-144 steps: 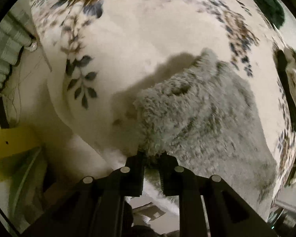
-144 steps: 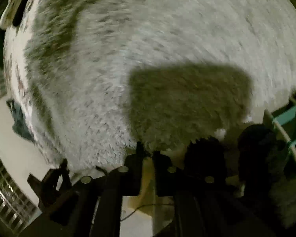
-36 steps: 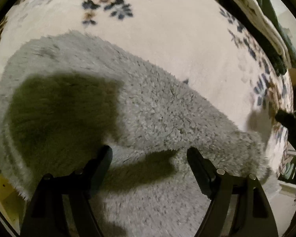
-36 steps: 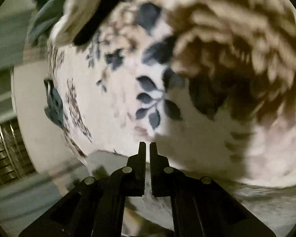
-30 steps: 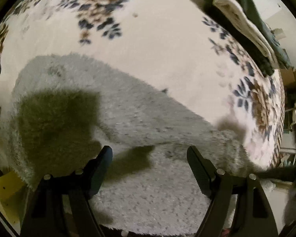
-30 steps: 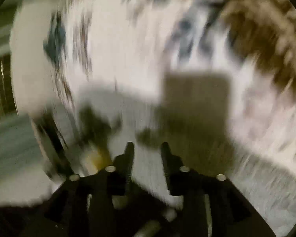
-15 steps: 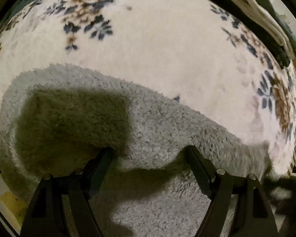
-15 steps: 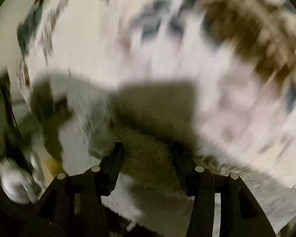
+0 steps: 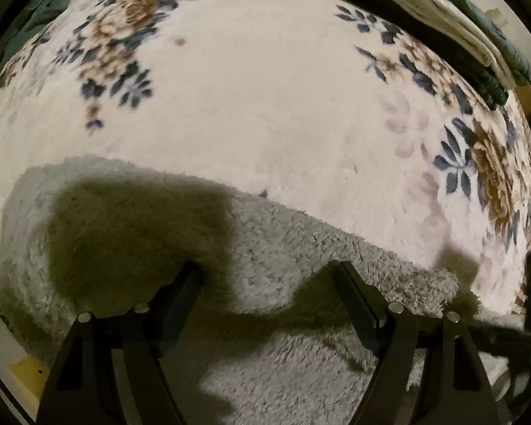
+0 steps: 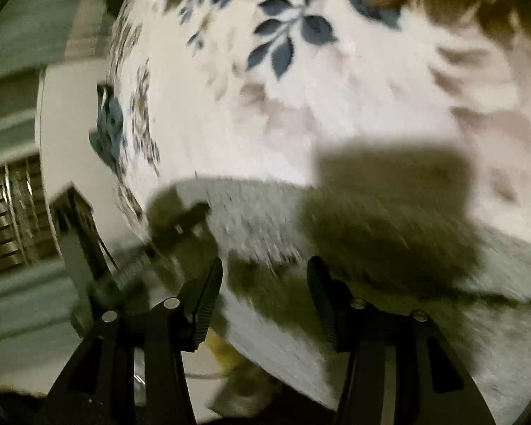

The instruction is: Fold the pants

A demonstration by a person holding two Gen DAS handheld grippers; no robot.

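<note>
The grey fleece pants (image 9: pixel 283 248) lie flat in a long band across a cream floral blanket (image 9: pixel 265 88). My left gripper (image 9: pixel 267 272) is open and empty, its fingers spread just above the pants. In the right wrist view the pants (image 10: pixel 265 219) lie on the same blanket (image 10: pixel 336 106), near its left edge. My right gripper (image 10: pixel 263 265) is open and empty over the pants' near end. Gripper shadows fall on the fleece.
Folded clothes, white and dark green (image 9: pixel 442 17), are stacked at the blanket's far right edge. A dark cloth (image 10: pixel 109 131) hangs at the blanket's left edge. Pale floor (image 10: pixel 28 301) and slatted furniture (image 10: pixel 10 219) lie beyond it.
Both grippers were shut on the pants 4.8 s ago and have let go. The right gripper opened within the last second and drew back. The left gripper stays open over the flat pants.
</note>
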